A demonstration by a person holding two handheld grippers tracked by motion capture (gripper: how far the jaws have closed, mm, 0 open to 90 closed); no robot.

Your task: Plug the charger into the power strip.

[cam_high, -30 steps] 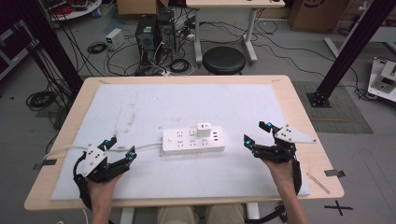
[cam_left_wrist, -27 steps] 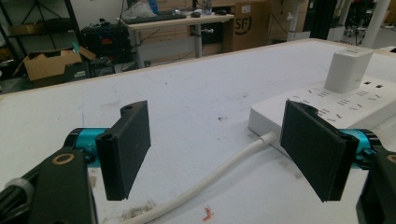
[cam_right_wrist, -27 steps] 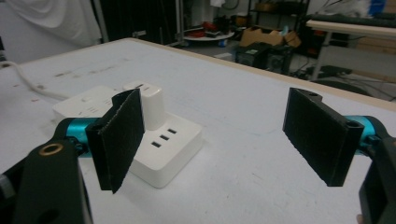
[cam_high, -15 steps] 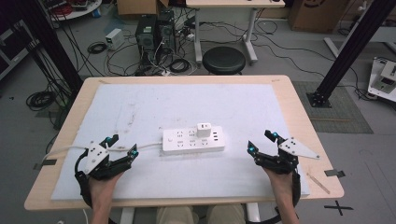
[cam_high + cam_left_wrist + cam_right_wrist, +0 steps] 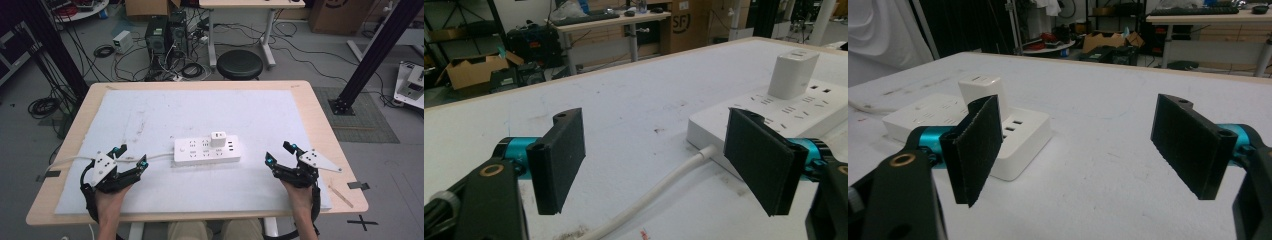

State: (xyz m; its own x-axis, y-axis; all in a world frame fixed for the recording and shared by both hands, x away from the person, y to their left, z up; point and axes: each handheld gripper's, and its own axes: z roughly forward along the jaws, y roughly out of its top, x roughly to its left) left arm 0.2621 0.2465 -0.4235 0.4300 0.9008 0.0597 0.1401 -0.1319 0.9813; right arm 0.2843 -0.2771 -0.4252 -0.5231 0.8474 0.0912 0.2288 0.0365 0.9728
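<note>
Right gripper (image 5: pixel 281 153) has slid back toward the near right corner of the worktop (image 5: pixel 320 130) over the last second, from a spot closer to the strip (image 5: pixel 206 151); left gripper (image 5: pixel 131 156) has barely shifted near the front left edge. Strip itself hasn't moved.

Strip lies flat about mid-worktop, slightly nearer the front edge, long side parallel to it. White charger (image 5: pixel 218 138) is plugged in upright on its back row, toward the right end. Cord (image 5: pixel 70 160) leaves the strip's left end and runs left, passing between the left gripper's jaws and off the left edge.

Both sets of jaws are spread wide, holding nothing. Left gripper view: cord (image 5: pixel 659 187) on the mat between the jaws, strip (image 5: pixel 774 110) ahead right, charger (image 5: pixel 793 73) beyond. Right gripper view: strip (image 5: pixel 1013 135) and charger (image 5: pixel 983 92) sit ahead to the left, half behind one jaw, well apart from the tips.

Why so: each gripper flanks one end of the strip, aimed inward. Likely a rest or ready pose, one gripper to steady the strip body or cord end, the other free for the charger. Jaws wide enough for either. Left is near the cord, not touching as far as I can tell. White mat (image 5: pixel 150 115) covers most of the worktop, probably for grip and contrast.
</note>
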